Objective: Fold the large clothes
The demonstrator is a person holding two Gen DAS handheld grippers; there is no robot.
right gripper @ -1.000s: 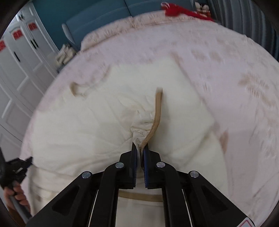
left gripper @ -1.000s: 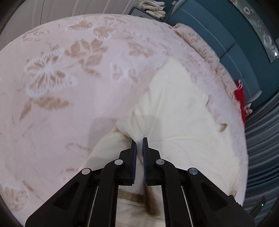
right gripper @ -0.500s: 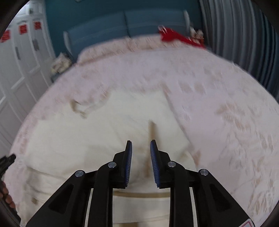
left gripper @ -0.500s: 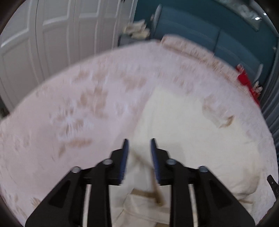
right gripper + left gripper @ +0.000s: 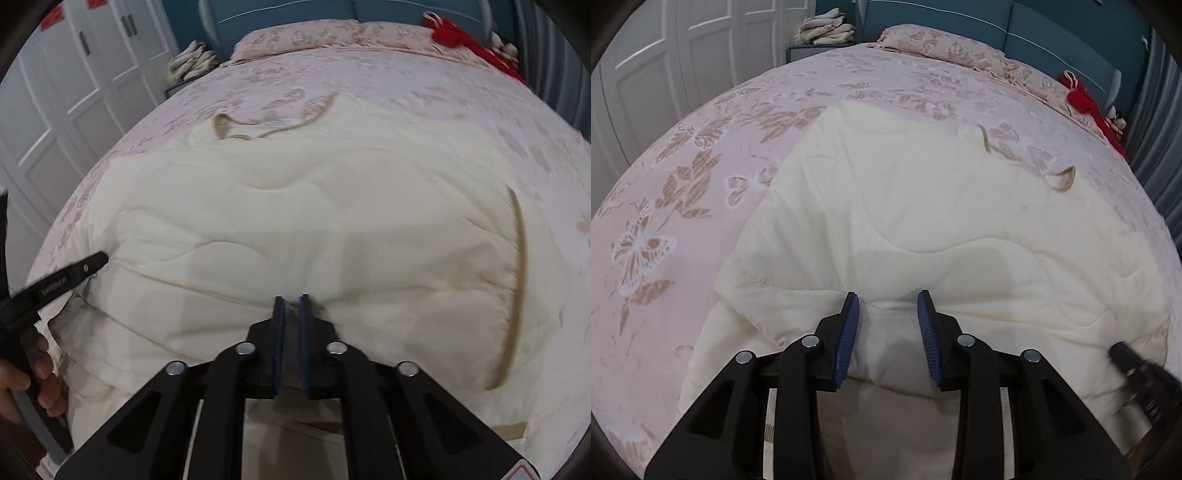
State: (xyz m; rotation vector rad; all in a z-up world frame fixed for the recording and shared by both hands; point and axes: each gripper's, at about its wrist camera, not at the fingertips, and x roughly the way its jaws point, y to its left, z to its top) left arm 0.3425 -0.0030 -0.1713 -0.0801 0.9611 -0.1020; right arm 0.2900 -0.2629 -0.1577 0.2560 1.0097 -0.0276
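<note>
A: The left hand-held gripper (image 5: 888, 308) stands with its blue pads wide apart over the near fold of the cream quilted garment (image 5: 923, 221), nothing between them.

B: And the right hand-held gripper (image 5: 291, 306)? Its own camera shows the pads drawn narrow, a slim gap left; something grey and blurred sits in that gap, and I cannot tell whether cloth is pinched there.

A: The garment lies spread on the bed (image 5: 683, 192), across the pink butterfly-print cover. The left view shows a curled tan strap end (image 5: 1065, 181) at the far right edge.

B: The right view adds a long tan trim band (image 5: 519, 280) curving down the garment's right side, which the left camera misses. It also catches the left tool from outside, its black tip (image 5: 79, 271) touching the garment's left edge, with the person's fingers (image 5: 38, 373) on the handle.

A: Left view alone shows the right tool blurred at lower right (image 5: 1145, 376). Both show pillows (image 5: 295, 37) and a red item (image 5: 461, 35) near the headboard.
</note>
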